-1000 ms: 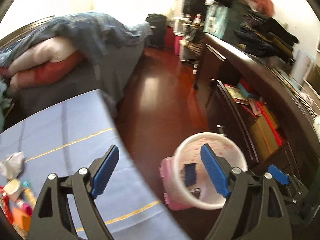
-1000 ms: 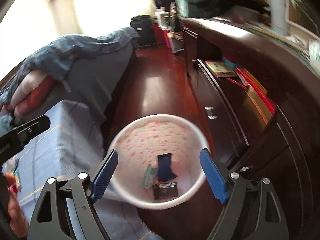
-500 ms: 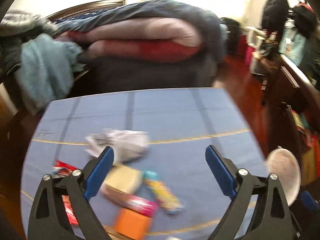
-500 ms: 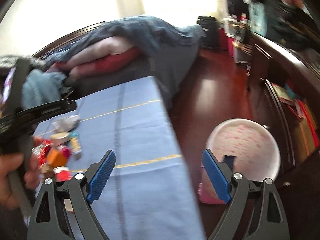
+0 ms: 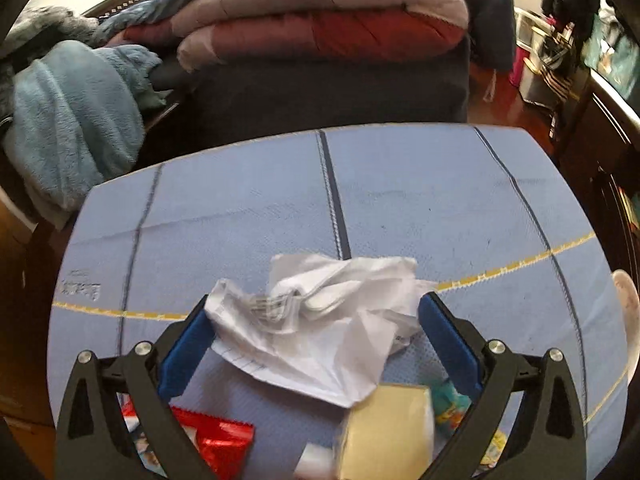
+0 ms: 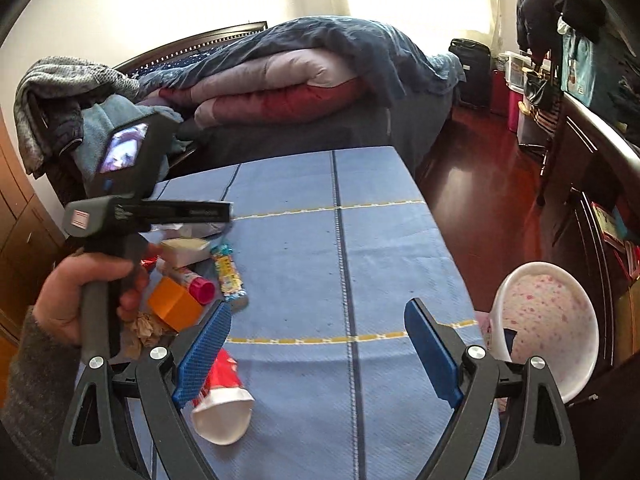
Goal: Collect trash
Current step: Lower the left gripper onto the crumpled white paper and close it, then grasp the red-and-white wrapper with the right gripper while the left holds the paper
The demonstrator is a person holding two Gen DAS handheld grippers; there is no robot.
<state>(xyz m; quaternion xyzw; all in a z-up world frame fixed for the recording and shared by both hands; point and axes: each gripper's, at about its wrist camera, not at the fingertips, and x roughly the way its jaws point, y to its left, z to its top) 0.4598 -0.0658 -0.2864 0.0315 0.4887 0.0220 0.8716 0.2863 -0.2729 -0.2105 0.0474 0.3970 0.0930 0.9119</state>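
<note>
Left gripper [image 5: 316,320], swinging over from the bin [image 6: 548,320], is spreading wide around the crumpled paper [image 5: 320,320] at twelve o'clock, not squeezing yet. Right gripper [image 6: 316,352] is hanging spread, holding nothing.

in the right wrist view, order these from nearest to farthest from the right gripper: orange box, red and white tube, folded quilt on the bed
1. red and white tube, beside the right gripper's left pad.
2. orange box, further left in the trash pile.
3. folded quilt, on the bed beyond the table.

Left tool [image 5: 316,344] opening — crumpled white paper [image 5: 320,320] between jaws, blue cloth [image 5: 400,200]
</note>
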